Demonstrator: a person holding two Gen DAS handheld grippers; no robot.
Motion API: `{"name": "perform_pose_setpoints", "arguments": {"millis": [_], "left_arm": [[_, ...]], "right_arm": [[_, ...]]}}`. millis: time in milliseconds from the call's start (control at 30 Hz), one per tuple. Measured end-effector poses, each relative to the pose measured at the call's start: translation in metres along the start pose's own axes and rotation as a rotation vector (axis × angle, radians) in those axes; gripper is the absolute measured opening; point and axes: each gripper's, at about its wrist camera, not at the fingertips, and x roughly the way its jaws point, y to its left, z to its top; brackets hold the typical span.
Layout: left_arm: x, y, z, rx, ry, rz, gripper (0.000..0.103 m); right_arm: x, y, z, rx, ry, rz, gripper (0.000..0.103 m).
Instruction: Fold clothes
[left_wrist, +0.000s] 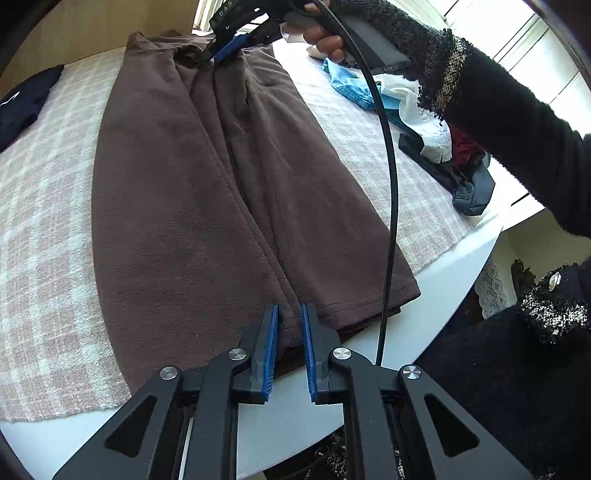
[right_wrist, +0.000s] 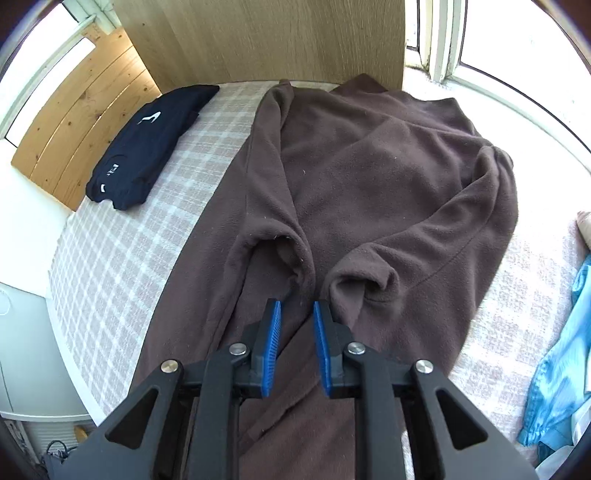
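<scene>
A brown fleece top (left_wrist: 166, 184) lies lengthwise on the checked cloth (left_wrist: 44, 221), hem toward me and collar at the far end. My left gripper (left_wrist: 290, 312) is at the near hem, shut on a bunched ridge of fleece. Creases run from there up the middle to my right gripper (left_wrist: 218, 53), held by a hand far along the garment. In the right wrist view the right gripper (right_wrist: 296, 308) is narrowly shut on the middle of the fleece (right_wrist: 369, 166), just short of two sleeve cuffs (right_wrist: 280, 251) folded inward.
A folded navy garment (right_wrist: 147, 147) lies at the left on the cloth. A pile of loose clothes (left_wrist: 424, 122) with a light blue piece (right_wrist: 554, 387) sits to the right. A black cable (left_wrist: 393, 184) hangs over the fleece. The white table edge (left_wrist: 443, 288) is near.
</scene>
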Motion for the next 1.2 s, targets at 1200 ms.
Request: {"name": "perform_pose_setpoints", "arguments": {"millis": [1200], "left_arm": [[-0.006,0.039,0.028,0.152,0.010,0.028,0.024]], "right_arm": [[-0.049,0.086,-0.183,-0.304,0.222,0.199,0.019]]}}
